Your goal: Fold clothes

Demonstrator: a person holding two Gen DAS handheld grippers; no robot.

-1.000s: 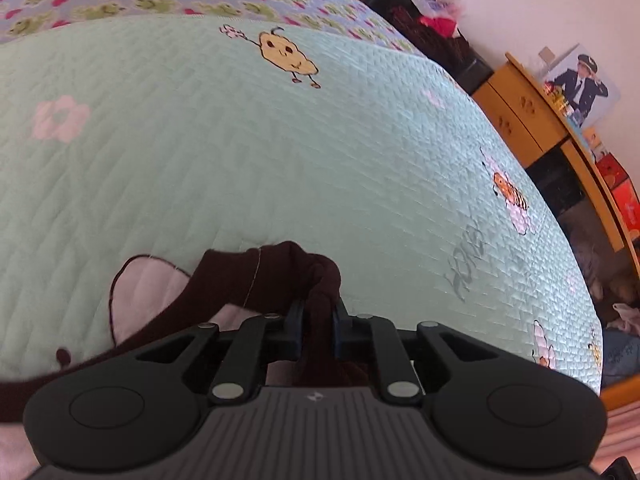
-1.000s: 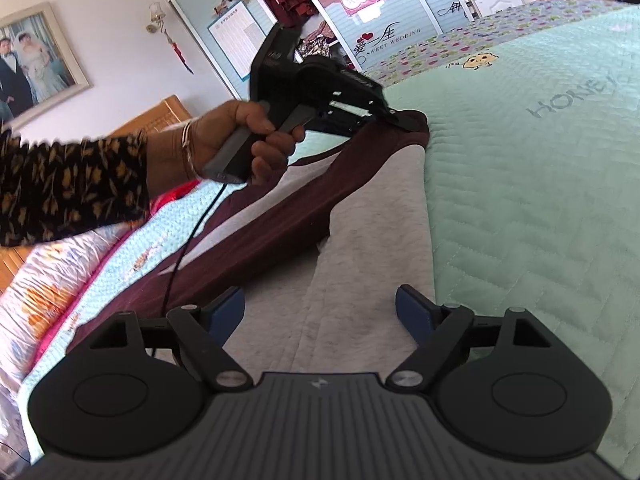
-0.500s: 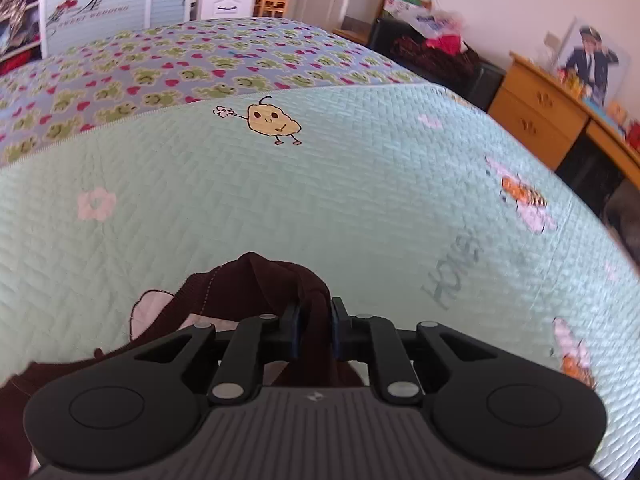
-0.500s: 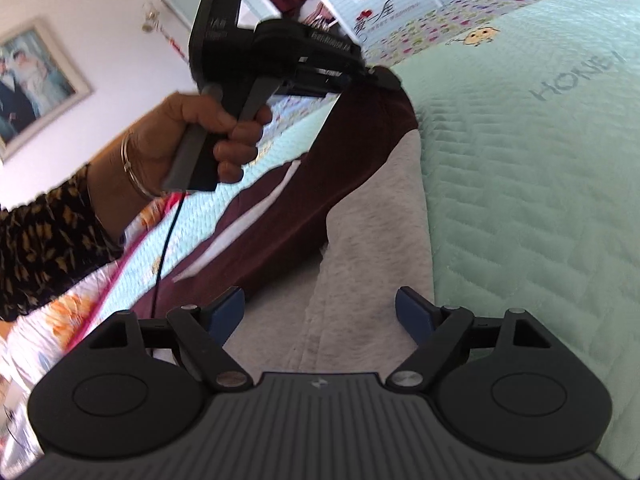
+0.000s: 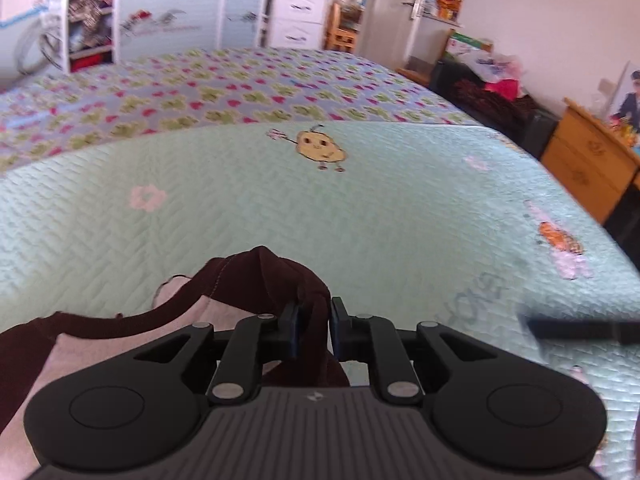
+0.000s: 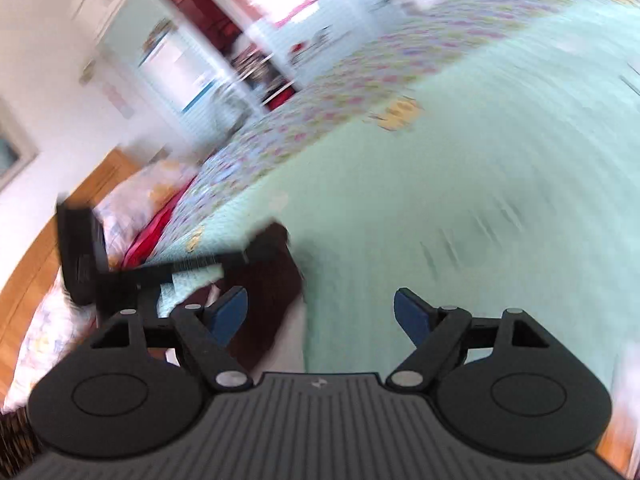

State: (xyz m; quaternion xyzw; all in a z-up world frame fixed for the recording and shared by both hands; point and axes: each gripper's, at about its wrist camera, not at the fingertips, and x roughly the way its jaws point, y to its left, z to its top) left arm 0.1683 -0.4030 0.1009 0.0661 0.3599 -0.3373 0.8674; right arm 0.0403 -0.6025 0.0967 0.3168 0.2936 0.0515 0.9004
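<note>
The garment (image 5: 256, 280) lay on the near part of the quilt (image 5: 360, 216), and the quilt lay on top of the bed. A bunched piece of the garment sat between the two fingers of the left gripper (image 5: 314, 326), which pinched it. The rest of the garment spread down and to the left of that gripper. Behind the quilt lay the bedspread (image 5: 224, 92), farther up the bed. Behind the bedspread stood the wardrobe (image 5: 132, 12) and the drawers (image 5: 300, 20). The cabinet (image 5: 588, 160) stood to the right of the bed.

In the right wrist view, the right gripper (image 6: 320, 314) hung over the quilt with its fingers wide apart. The garment lay just left of it.
</note>
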